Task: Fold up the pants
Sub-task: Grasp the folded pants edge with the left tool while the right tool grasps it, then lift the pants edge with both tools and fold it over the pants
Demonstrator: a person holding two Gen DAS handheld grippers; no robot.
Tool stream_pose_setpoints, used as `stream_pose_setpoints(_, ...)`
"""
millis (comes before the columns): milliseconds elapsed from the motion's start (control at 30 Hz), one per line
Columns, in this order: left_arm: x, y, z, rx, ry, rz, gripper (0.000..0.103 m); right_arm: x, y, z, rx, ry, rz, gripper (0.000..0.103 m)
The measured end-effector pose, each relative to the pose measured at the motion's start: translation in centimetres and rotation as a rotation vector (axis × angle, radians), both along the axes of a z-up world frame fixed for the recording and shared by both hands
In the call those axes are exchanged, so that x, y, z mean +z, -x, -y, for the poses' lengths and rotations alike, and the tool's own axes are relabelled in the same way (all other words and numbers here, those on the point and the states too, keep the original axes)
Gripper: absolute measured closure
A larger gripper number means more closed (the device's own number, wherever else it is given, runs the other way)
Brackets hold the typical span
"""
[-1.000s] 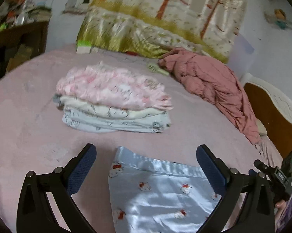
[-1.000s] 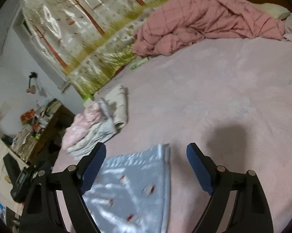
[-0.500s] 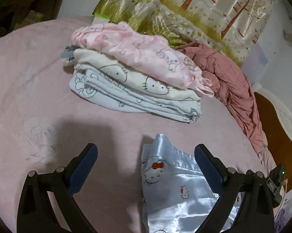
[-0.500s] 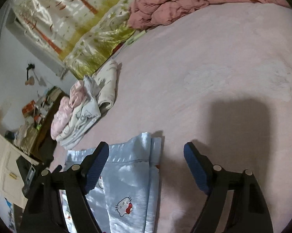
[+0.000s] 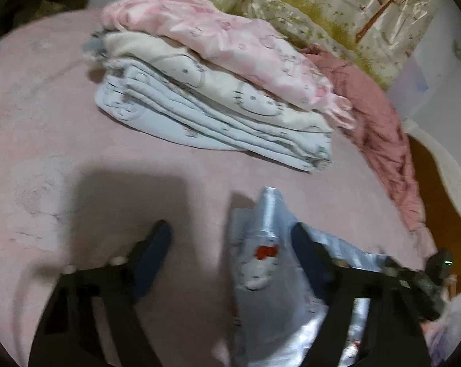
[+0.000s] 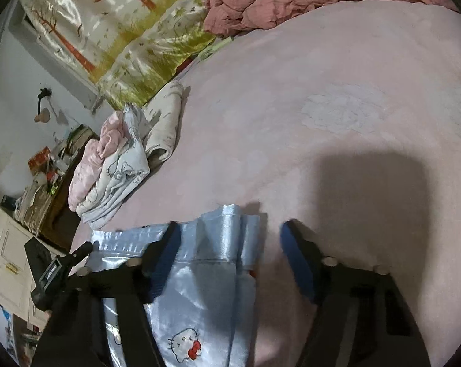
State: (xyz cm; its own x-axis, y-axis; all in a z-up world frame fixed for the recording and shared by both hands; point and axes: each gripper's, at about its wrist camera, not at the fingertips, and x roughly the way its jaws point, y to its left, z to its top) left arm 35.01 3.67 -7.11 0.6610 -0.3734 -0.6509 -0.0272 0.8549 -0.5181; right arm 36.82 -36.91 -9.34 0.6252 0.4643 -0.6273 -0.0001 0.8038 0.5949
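Shiny light-blue satin pants (image 5: 270,263) with Hello Kitty prints lie on the pink bed. In the left wrist view my left gripper (image 5: 232,244) is open, its jaws either side of the pants' near-left corner, low over the cloth. In the right wrist view the pants (image 6: 218,275) show again and my right gripper (image 6: 230,244) is open, straddling their right corner. Neither gripper holds the cloth.
A stack of folded clothes (image 5: 218,91), pink on top, lies beyond the pants; it also shows in the right wrist view (image 6: 117,159). A crumpled pink quilt (image 5: 380,128) lies at the right, by the curtain (image 6: 114,24). The pink bedspread (image 6: 337,107) stretches right.
Both grippers have come down and forward onto the waist corners of the pants, and their jaws have narrowed somewhat. The pants lie where they were.
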Motion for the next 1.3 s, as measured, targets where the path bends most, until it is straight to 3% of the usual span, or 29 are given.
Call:
stream_pose_setpoints(67,-0.7,-0.4,-0.2,-0.046,0.107,-0.024,0.048,-0.2,-0.1,0.0,0.017,-0.018,-0.011,0.054)
stream_pose_setpoints(167,-0.9,-0.4,-0.4,-0.065,0.138,-0.030,0.051,-0.8,-0.2,0.4,0.057,-0.112,-0.027,0.071)
stream_pose_setpoints(233,-1.3,-0.6,-0.2,-0.112,0.212,-0.043,0.051,-1.3,-0.4,0.4,0.079,-0.168,-0.043,0.071)
stream_pose_setpoints(267,-1.4,-0.7,-0.1,-0.119,0.225,-0.052,0.051,-1.3,-0.3,0.3,0.078,-0.168,-0.039,0.073)
stream_pose_setpoints(367,-1.4,-0.7,0.2,-0.093,0.200,-0.056,0.058,-1.4,-0.3,0.0,0.086,-0.178,-0.041,0.094)
stream_pose_setpoints(467,-1.6,-1.0,0.0,-0.048,0.205,-0.054,0.071,-1.3,-0.2,-0.3,0.089,-0.168,-0.029,0.096)
stream_pose_setpoints(600,-1.9,-1.1,0.2,-0.059,0.206,-0.063,0.097,-0.7,0.0,-0.6,0.101,-0.147,0.003,0.097)
stream_pose_setpoints(733,-0.3,-0.3,0.1,-0.071,0.195,0.023,0.099,0.3,0.5,-0.7,0.113,-0.141,0.052,0.097)
stream_pose_setpoints(933,2.8,1.4,0.6,-0.103,0.163,0.175,0.099,3.4,2.4,-1.2,0.148,-0.111,0.195,0.097)
stream_pose_setpoints(1133,6.8,5.3,1.3,-0.212,0.093,0.327,0.099,6.7,6.4,-1.1,0.176,-0.087,0.336,0.097)
stream_pose_setpoints(1300,7.9,8.3,1.6,-0.259,0.105,0.328,0.099,8.5,9.8,-1.2,0.216,-0.050,0.392,0.097)
